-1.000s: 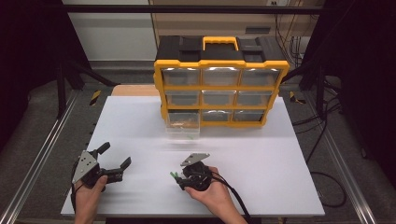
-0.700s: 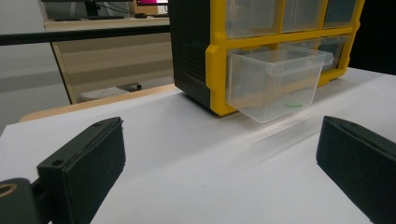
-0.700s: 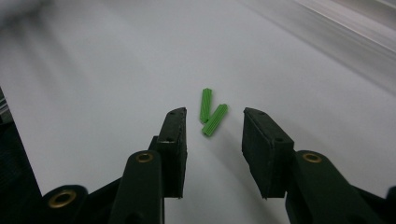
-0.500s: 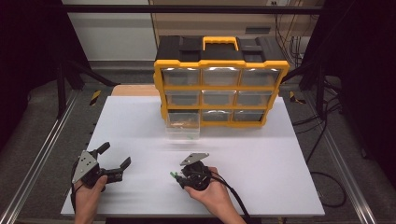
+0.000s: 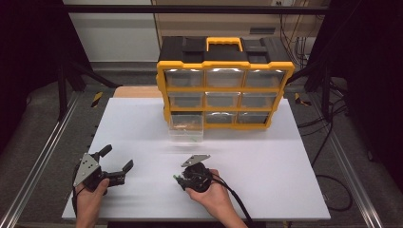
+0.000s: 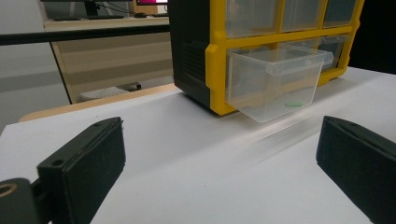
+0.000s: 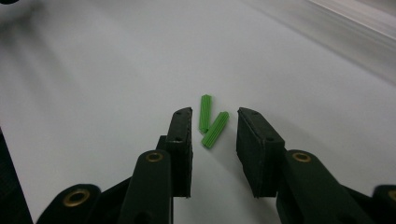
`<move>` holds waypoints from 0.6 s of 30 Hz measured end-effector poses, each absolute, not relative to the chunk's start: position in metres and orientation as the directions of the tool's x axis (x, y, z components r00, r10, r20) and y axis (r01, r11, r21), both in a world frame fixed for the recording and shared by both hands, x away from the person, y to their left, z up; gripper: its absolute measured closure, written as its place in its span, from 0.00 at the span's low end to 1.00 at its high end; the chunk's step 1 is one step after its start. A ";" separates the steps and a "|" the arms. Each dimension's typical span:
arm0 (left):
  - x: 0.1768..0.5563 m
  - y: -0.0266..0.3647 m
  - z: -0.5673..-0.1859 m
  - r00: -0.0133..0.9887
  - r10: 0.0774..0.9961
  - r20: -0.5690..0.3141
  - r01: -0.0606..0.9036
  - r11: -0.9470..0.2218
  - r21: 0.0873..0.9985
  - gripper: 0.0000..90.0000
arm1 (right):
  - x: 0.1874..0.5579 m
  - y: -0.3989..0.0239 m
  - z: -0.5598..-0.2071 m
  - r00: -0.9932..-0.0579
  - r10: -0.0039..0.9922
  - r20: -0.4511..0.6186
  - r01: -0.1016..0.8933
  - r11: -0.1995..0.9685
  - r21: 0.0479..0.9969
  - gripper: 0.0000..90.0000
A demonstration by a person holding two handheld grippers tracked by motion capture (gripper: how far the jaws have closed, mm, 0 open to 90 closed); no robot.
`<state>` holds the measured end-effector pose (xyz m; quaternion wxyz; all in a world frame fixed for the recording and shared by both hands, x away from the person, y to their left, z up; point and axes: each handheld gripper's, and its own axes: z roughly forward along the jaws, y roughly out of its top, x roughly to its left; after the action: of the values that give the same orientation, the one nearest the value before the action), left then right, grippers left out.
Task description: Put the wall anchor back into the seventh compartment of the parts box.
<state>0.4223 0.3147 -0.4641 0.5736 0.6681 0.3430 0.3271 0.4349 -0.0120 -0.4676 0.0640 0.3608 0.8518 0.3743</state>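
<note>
Right gripper (image 7: pixel 212 133) jaws just closing around green plugs (image 7: pixel 210 122).

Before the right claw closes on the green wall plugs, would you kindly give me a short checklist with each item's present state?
1. Two green wall plugs lie between the right claw jaws: ok.
2. Pads pressing on the plugs: not ok; the jaws have just been closing, with gaps left.
3. Both plugs will be caught together: cannot tell.
4. Clear drawer pulled out of the yellow organiser: ok.
5. Left claw open, apart from the plugs: ok.
</note>
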 end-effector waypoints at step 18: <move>0.422 0.315 -0.464 0.551 0.833 0.044 0.083 -0.107 0.991 0.02 | 0.440 -0.007 -0.475 -0.733 0.662 0.155 0.567 0.469 0.677 0.78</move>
<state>0.4224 0.3149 -0.4640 0.5738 0.6682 0.3426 0.3269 0.4398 -0.0066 -0.4747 0.0645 0.3595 0.8546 0.3692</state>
